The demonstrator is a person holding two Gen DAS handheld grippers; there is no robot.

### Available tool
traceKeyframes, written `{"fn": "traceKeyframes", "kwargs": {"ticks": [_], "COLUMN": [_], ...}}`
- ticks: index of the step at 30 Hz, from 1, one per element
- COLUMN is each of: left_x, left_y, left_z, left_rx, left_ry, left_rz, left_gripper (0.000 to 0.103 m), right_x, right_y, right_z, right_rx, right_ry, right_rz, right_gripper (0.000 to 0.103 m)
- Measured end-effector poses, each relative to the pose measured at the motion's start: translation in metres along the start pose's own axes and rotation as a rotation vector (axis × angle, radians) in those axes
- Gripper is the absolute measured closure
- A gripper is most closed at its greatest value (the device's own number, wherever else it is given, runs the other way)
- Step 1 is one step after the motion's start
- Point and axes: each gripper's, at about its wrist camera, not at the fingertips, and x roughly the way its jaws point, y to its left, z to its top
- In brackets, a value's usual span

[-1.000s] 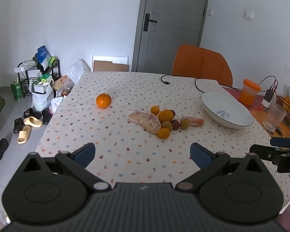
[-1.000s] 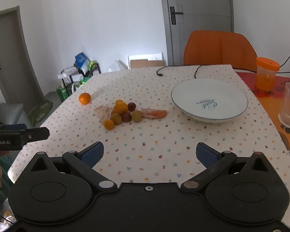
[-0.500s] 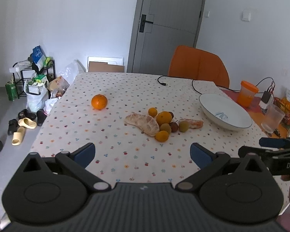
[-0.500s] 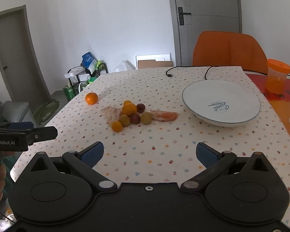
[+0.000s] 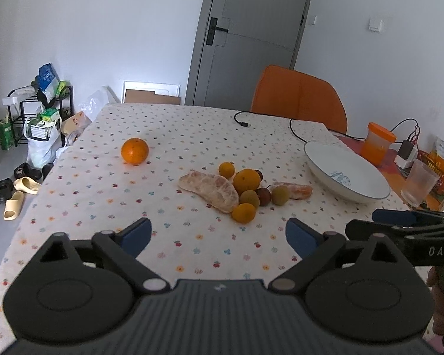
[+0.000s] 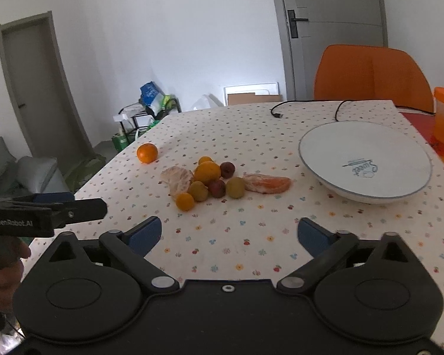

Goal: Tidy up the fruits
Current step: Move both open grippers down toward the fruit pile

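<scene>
A cluster of small fruits (image 5: 247, 190) lies mid-table on the flowered cloth: oranges, greenish and dark red ones, a peeled citrus half (image 5: 210, 188) and an orange segment (image 5: 299, 190). It shows in the right wrist view too (image 6: 210, 182). A lone orange (image 5: 135, 151) (image 6: 147, 153) sits apart to the left. An empty white bowl (image 5: 344, 174) (image 6: 365, 159) stands to the right. My left gripper (image 5: 217, 233) is open and empty above the near cloth. My right gripper (image 6: 229, 232) is open and empty, also short of the fruit.
An orange chair (image 5: 299, 100) stands at the far side. A black cable (image 5: 266, 119) lies on the far cloth. An orange-lidded jar (image 5: 379, 142), a clear glass (image 5: 420, 186) and packets sit at the right edge. Shoes and a cluttered rack (image 5: 41, 112) are on the floor left.
Both grippers have moved forward toward the fruit, which looks larger and closer now. Both stay open. Nothing on the table has moved.
</scene>
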Motion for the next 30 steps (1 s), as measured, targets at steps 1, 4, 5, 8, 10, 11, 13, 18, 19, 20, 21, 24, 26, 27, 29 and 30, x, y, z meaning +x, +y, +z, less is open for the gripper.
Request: {"fn": "traceKeyframes", "kwargs": {"ticks": [1,4,5,8,10,11,13,18,19,20,21,24,26,27,29,30], "left_x": [0.004,0.015,0.019,0.030,0.039,0.042,0.049,0.065,0.067,0.069,0.071,0.077,0.081,0.083,0.088,0.091], "left_y": [0.000,-0.001,-0.002,-0.002,-0.003,-0.003,-0.004,-0.004,-0.004,-0.003,-0.003,0.001,0.004,0.005,0.008,0.009], "left_z": [0.001,0.004,0.005,0.007,0.010,0.011,0.012,0.016,0.017,0.018,0.019,0.023,0.026,0.028,0.030,0.032], "left_rx": [-0.003,-0.004,-0.004,-0.010,-0.017,-0.018,-0.015,-0.022,-0.023,-0.025,-0.028,-0.041,-0.050,-0.055,-0.068,-0.073], "left_ry": [0.002,0.012,0.016,0.029,0.043,0.049,0.058,0.086,0.089,0.091,0.092,0.097,0.097,0.097,0.101,0.106], "left_rz": [0.000,0.001,0.000,0.006,-0.004,-0.010,-0.011,-0.009,-0.010,-0.011,-0.012,-0.009,-0.005,-0.003,-0.002,-0.003], "left_gripper": [0.011,0.017,0.019,0.027,0.030,0.032,0.035,0.036,0.037,0.037,0.037,0.037,0.037,0.037,0.037,0.037], "right_x": [0.002,0.010,0.012,0.018,0.023,0.025,0.031,0.046,0.048,0.050,0.053,0.060,0.064,0.067,0.071,0.074], "right_y": [-0.002,-0.007,-0.009,-0.014,-0.018,-0.020,-0.024,-0.030,-0.030,-0.031,-0.031,-0.033,-0.034,-0.034,-0.035,-0.035], "right_z": [0.000,0.001,0.001,0.003,0.004,0.004,0.006,0.009,0.010,0.010,0.011,0.014,0.016,0.017,0.020,0.022], "right_rx": [0.001,0.007,0.009,0.013,0.023,0.027,0.034,0.049,0.051,0.054,0.057,0.060,0.062,0.063,0.063,0.062], "right_ry": [-0.001,0.004,0.005,0.004,0.010,0.013,0.022,0.047,0.051,0.055,0.058,0.067,0.069,0.071,0.075,0.077], "right_rz": [0.006,0.018,0.019,0.021,0.030,0.035,0.044,0.075,0.079,0.083,0.088,0.101,0.105,0.107,0.111,0.114], "right_gripper": [0.015,0.021,0.023,0.028,0.034,0.035,0.041,0.048,0.049,0.049,0.051,0.053,0.053,0.053,0.055,0.056]}}
